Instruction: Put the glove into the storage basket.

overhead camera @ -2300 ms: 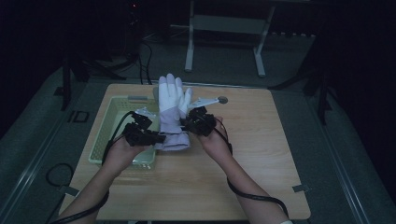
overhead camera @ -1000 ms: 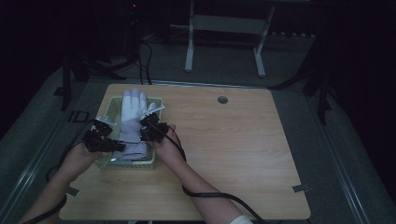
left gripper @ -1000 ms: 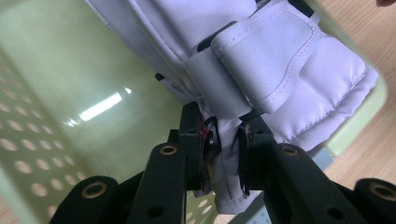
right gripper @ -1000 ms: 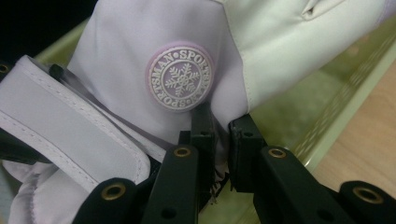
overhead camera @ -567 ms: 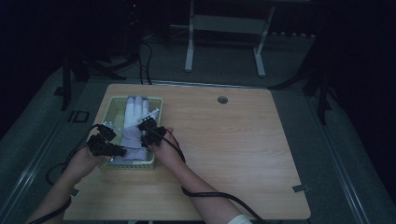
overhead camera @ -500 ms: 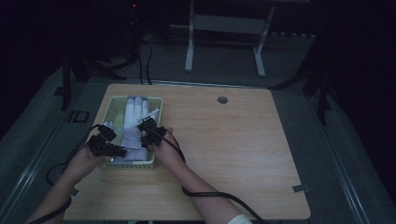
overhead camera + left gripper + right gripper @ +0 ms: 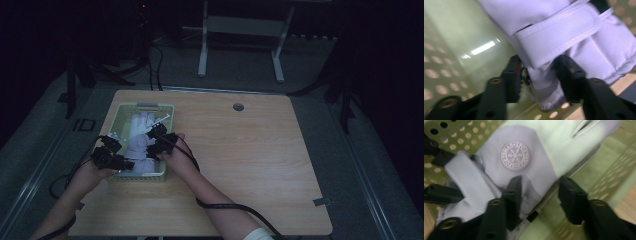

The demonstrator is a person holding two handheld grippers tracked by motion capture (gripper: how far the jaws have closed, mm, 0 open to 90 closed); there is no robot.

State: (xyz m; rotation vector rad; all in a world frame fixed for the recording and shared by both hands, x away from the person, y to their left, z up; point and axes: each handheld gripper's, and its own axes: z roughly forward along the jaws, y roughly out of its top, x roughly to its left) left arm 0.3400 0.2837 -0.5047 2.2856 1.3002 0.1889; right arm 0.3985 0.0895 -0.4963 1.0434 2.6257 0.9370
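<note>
The left gripper [image 7: 121, 163] has just been opening, its jaws now loose around the glove's [image 7: 138, 145] cuff. The glove lies inside the green basket [image 7: 148, 107]. The right gripper [image 7: 156, 143] has also just been opening, likely letting it settle.

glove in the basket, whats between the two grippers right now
The white glove lies between the left gripper and right gripper, inside the green basket, in the high view. Both sets of jaws have just been opening.
</note>
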